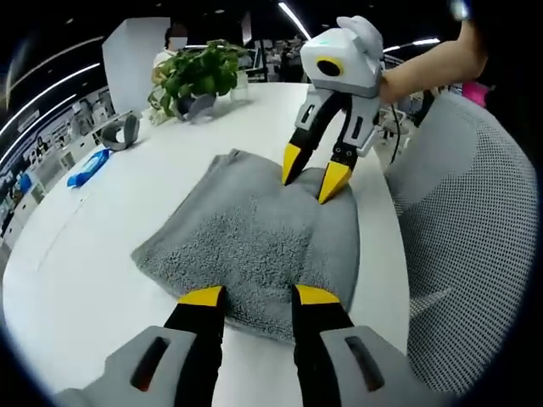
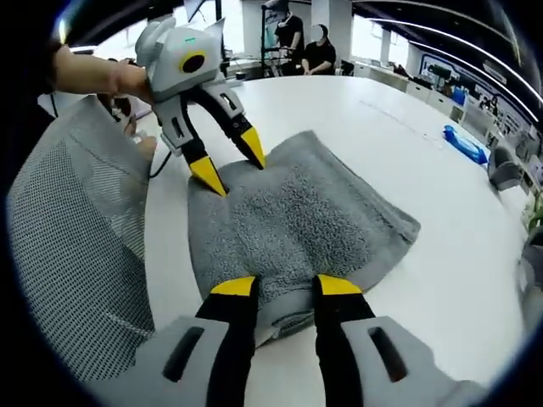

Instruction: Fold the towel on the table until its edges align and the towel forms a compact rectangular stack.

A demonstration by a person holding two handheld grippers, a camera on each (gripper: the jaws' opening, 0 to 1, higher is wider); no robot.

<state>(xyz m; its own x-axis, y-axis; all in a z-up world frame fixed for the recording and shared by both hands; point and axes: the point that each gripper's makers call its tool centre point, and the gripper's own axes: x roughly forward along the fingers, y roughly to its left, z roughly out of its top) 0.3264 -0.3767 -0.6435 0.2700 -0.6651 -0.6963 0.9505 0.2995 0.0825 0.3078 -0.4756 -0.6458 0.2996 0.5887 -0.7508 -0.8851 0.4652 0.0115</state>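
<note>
Both hand-held grippers, left and right, jaws apart (yellow-tipped), flank opposite edges of folded towel.

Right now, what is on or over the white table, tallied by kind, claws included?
Grey towel: 1
Claws, left claw and right claw, both open over the towel: 2
Potted plant: 1
Blue packet: 1
Grey headset-like device: 1
Total: 6
</note>
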